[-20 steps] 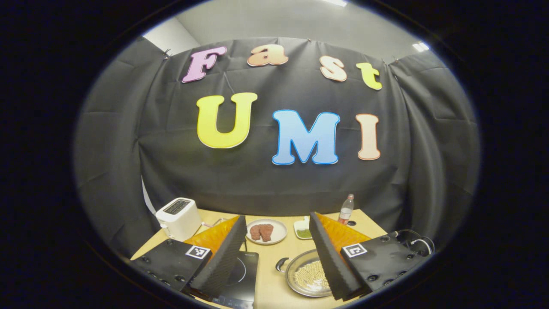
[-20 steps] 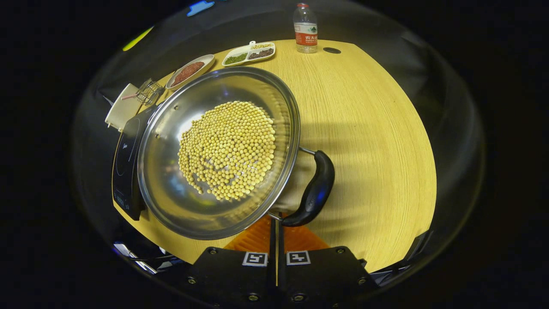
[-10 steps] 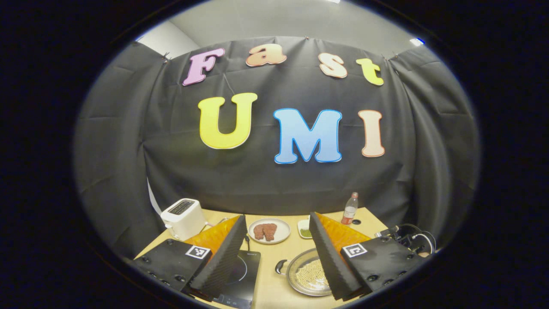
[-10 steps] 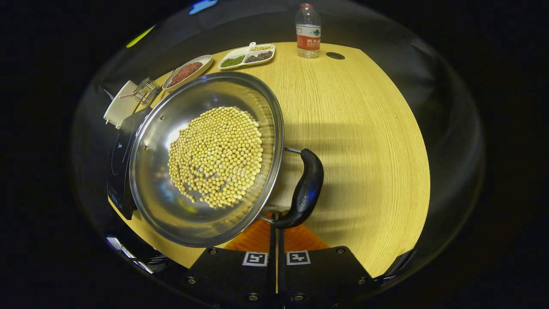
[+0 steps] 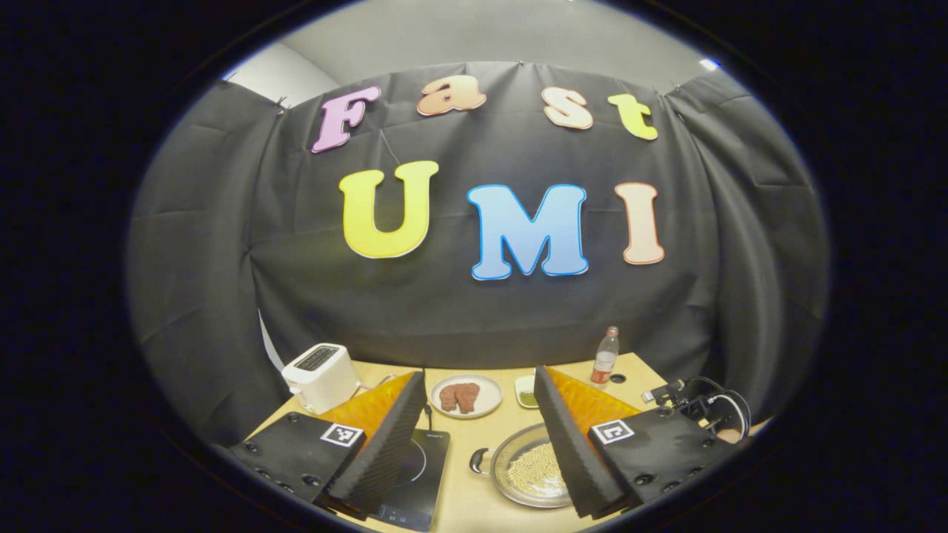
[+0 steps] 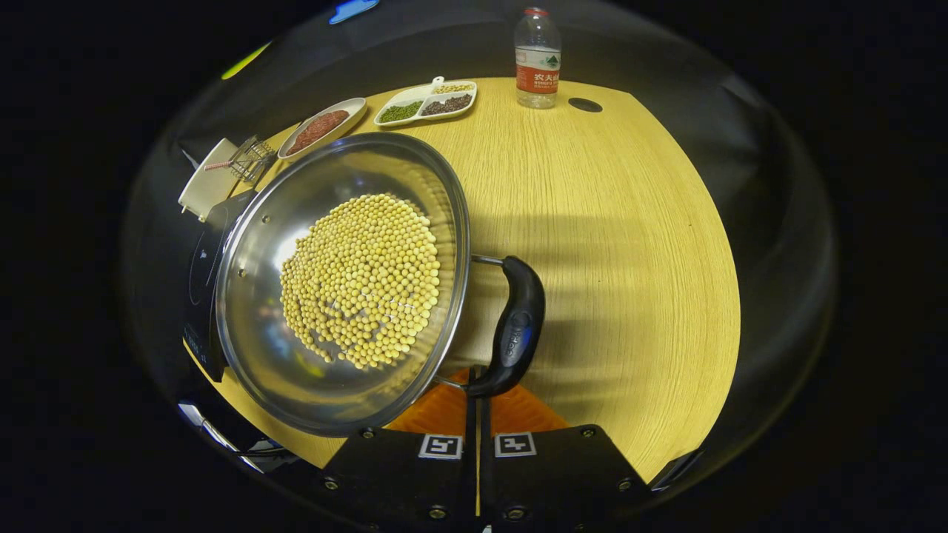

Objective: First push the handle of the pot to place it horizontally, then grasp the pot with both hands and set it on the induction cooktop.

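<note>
Stainless steel and shallow, the pot sits on the wooden table in the right gripper view, its left edge overlapping the black induction cooktop. It carries a loose layer of yellow soybeans, so it is likely fairly heavy, rigid and slick-walled, and any tilt would send the beans rolling. The sensible holds are the two black loop handles; the near handle stands at about 3 o'clock of the bowl.

The right gripper has its fingers pressed together, tips just under the lower end of that handle, touching or nearly so; which cannot be told.

In the left gripper view, the left gripper has its fingers spread wide. The cooktop lies under the left finger, and the pot's far handle sits in the gap, low and apart from both pads.
</note>
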The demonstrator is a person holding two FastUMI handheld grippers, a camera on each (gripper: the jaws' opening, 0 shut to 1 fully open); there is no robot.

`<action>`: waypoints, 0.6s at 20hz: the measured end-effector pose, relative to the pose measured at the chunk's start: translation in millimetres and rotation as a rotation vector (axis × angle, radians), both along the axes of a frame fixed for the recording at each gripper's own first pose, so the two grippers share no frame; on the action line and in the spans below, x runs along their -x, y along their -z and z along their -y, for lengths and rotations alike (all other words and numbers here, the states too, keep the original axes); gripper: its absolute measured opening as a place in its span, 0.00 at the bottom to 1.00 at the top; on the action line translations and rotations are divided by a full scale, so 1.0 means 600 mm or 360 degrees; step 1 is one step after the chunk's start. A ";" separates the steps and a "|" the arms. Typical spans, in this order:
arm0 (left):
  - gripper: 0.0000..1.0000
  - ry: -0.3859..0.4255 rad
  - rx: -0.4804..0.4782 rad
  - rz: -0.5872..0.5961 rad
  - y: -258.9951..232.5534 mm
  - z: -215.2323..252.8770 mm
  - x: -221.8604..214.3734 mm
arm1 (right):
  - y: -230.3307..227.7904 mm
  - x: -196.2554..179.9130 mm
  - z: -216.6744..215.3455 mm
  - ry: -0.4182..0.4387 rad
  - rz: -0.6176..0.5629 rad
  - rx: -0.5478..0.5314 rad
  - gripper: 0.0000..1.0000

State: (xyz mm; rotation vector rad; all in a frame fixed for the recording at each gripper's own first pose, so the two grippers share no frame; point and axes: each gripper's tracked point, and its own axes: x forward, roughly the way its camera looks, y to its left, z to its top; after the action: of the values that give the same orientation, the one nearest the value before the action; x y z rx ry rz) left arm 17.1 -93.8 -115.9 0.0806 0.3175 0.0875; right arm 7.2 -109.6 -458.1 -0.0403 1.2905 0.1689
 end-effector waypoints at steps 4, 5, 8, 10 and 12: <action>0.94 0.0033 0.0014 -0.0012 0.009 -0.001 -0.004 | 0.002 -0.012 0.003 0.0038 0.0015 0.0006 0.02; 0.96 0.0042 0.0015 -0.0016 0.014 -0.004 -0.008 | 0.003 -0.015 0.001 0.0060 0.0018 0.0003 0.02; 0.96 0.0077 0.0041 -0.0011 0.017 -0.009 -0.020 | -0.004 -0.021 0.002 0.0118 0.0048 0.0002 0.02; 0.97 0.0105 0.0054 -0.0009 0.020 -0.014 -0.031 | -0.009 -0.022 0.015 0.0156 0.0084 0.0044 0.02; 0.97 0.0134 0.0064 -0.0009 0.025 -0.017 -0.038 | -0.023 -0.016 0.026 0.0201 0.0122 0.0056 0.02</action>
State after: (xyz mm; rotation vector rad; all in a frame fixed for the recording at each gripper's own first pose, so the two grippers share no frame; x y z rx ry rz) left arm 39.8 -83.5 -130.9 0.0540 0.3212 -0.0026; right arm 16.5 -125.0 -444.4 0.0045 1.2156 0.0359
